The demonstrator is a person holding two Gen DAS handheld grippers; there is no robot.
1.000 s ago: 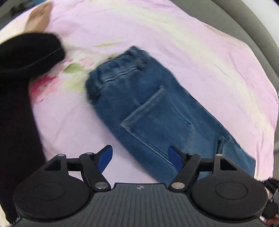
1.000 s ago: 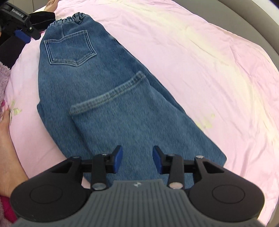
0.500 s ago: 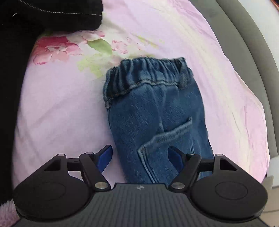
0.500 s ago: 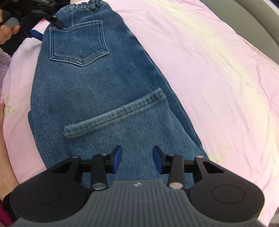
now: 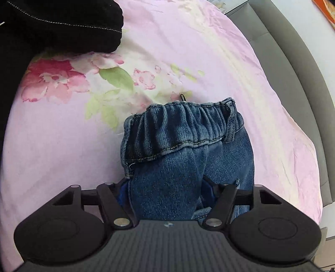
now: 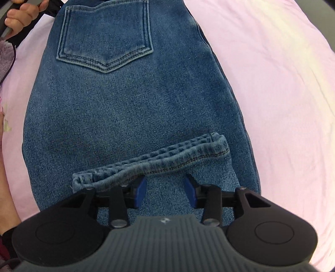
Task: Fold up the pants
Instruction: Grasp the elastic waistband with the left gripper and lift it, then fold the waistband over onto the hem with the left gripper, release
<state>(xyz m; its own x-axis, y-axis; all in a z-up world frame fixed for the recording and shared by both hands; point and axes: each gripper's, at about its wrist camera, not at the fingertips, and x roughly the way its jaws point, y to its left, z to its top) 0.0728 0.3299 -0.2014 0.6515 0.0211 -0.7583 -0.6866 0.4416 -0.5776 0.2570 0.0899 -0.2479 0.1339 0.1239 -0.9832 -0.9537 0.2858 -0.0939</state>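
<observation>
Blue denim pants [image 6: 129,108] lie on a pink bedsheet, back pocket up, with a leg folded so its hem [image 6: 159,163] lies across the thigh part. In the left wrist view the elastic waistband [image 5: 180,129] is bunched and raised, and the denim passes between the fingers of my left gripper [image 5: 165,188]; the jaws are wide and the fabric hides the pads. My right gripper [image 6: 165,188] is open just short of the hem, its blue pads [image 6: 141,189] low over the folded leg.
The pink floral bedsheet [image 5: 88,87] covers the bed. A black sleeve [image 5: 58,25] is at the top left of the left wrist view. A grey padded bed frame [image 5: 293,62] runs along the right. A hand [image 6: 23,16] shows at the top left of the right wrist view.
My left gripper moved forward onto the waistband, and denim now sits between its fingers. My right gripper moved forward along the folded leg, close to the hem.
</observation>
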